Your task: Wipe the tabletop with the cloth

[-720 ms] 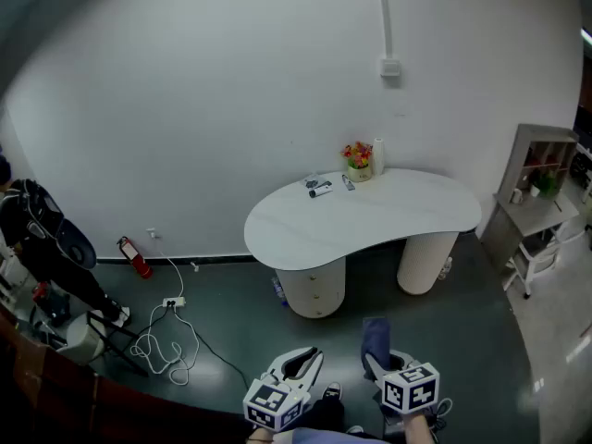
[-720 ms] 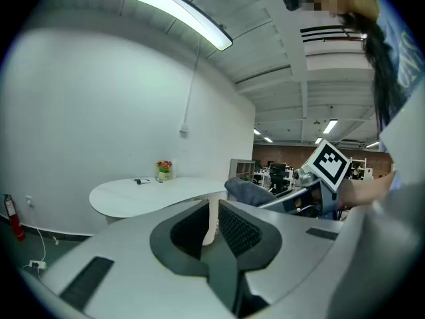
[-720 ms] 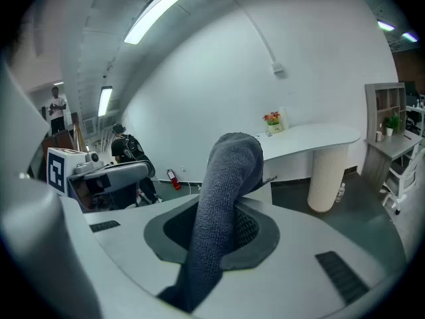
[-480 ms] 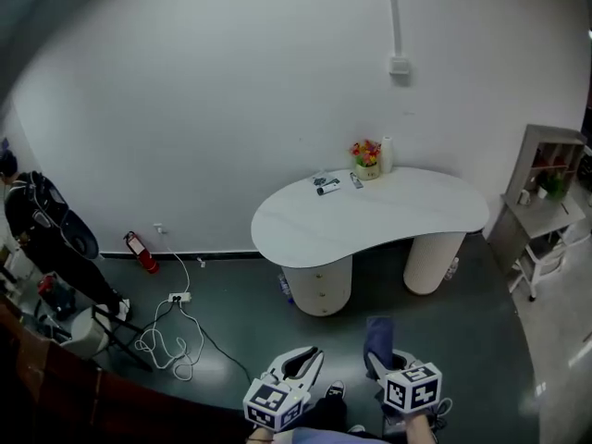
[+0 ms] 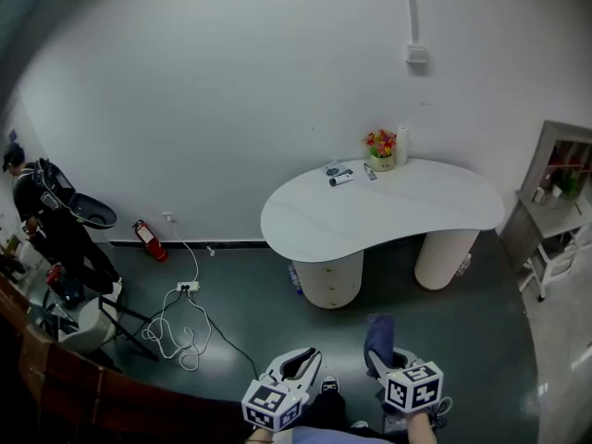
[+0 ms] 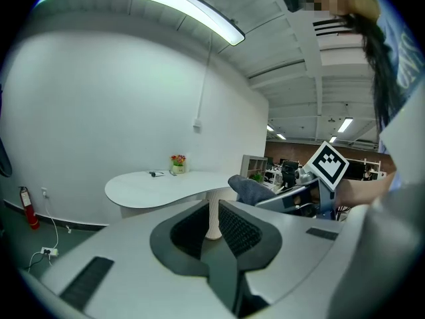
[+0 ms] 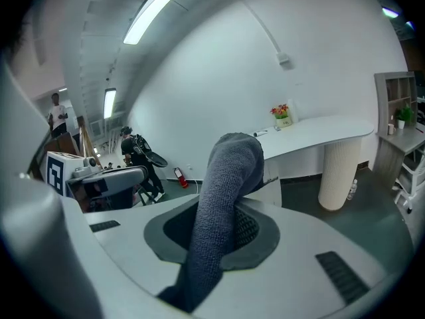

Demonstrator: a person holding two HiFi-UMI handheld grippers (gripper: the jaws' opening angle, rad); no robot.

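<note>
The white kidney-shaped table (image 5: 384, 213) stands on two round pedestals by the far wall, well ahead of both grippers. A pot of flowers (image 5: 380, 147), a white roll (image 5: 401, 144) and small dark items (image 5: 340, 175) sit at its back edge. My right gripper (image 5: 381, 361) is low in the head view, shut on a blue-grey cloth (image 5: 377, 333). In the right gripper view the cloth (image 7: 227, 178) stands up between the jaws of the right gripper (image 7: 234, 212). My left gripper (image 5: 296, 366) hangs beside it, and the left gripper (image 6: 212, 215) is shut on nothing, pointing toward the table (image 6: 159, 183).
A red fire extinguisher (image 5: 150, 240) leans at the wall's foot. A power strip with loose white cables (image 5: 180, 317) lies on the dark floor. A person with a backpack (image 5: 51, 225) stands at far left by a chair (image 5: 83, 320). A shelf unit (image 5: 560, 202) stands at right.
The head view has shifted, so the table and wall now sit a little further right and lower. Both grippers hold the same pose. The person at left has shifted slightly.
</note>
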